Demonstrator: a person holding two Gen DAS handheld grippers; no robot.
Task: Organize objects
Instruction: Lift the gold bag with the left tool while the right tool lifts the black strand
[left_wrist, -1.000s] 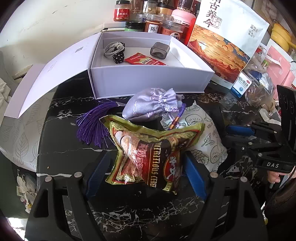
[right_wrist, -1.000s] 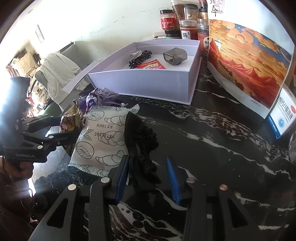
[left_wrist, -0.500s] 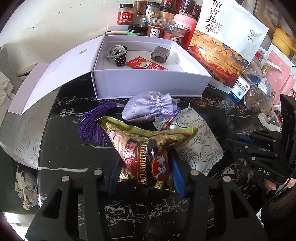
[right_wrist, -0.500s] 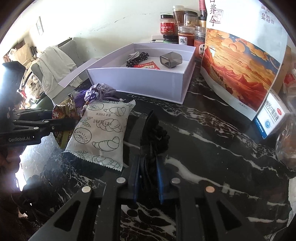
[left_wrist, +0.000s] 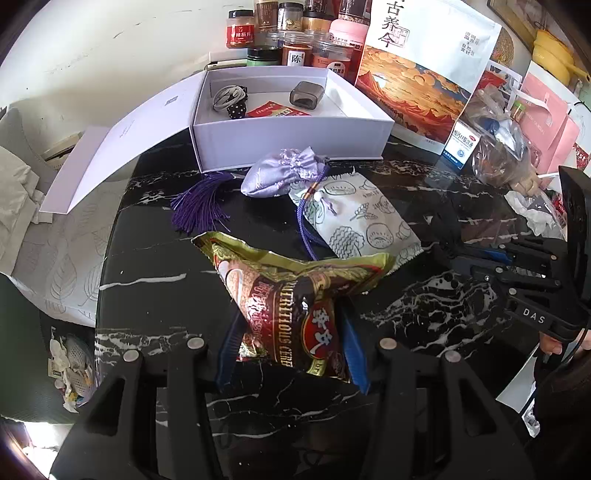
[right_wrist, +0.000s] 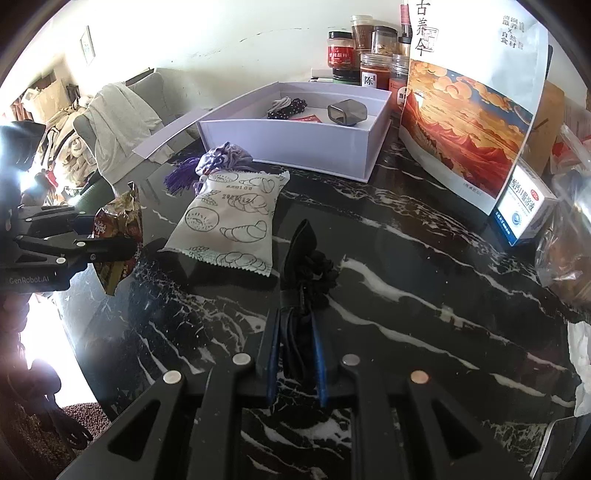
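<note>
**Gold cereal packet and black hair tie both clamped over the marble top**

Gold-and-red foil fills the left wrist view: the left gripper (left_wrist: 291, 347) has its blue pads pressed on both sides of the cereal packet (left_wrist: 295, 295), whose crumpled top edge fans out toward 12 o'clock. In the right wrist view the same packet (right_wrist: 120, 229) hangs in that gripper at 9 o'clock, clear of the black marble table (right_wrist: 424, 295).

The right gripper (right_wrist: 295, 354) is closed tight on a black hair tie (right_wrist: 306, 266), whose ruffled loop sticks out past the fingertips toward 12 o'clock.

On the table, a white pastry packet (left_wrist: 354, 221) printed with croissants lies at about 1 o'clock from the cereal packet. A lilac drawstring pouch (left_wrist: 284, 175) with a purple tassel (left_wrist: 201, 205) touches its far end.

At 12 o'clock beyond them stands the open white box (left_wrist: 291, 138), lid flap folded out to 10 o'clock. Inside lie a coiled grey cable (left_wrist: 227, 96), a red card (left_wrist: 275, 110) and a small grey case (left_wrist: 306, 94). Spice jars (left_wrist: 295, 44) stand behind the box, and a large printed pouch (left_wrist: 417, 74) stands at 1 o'clock.
</note>
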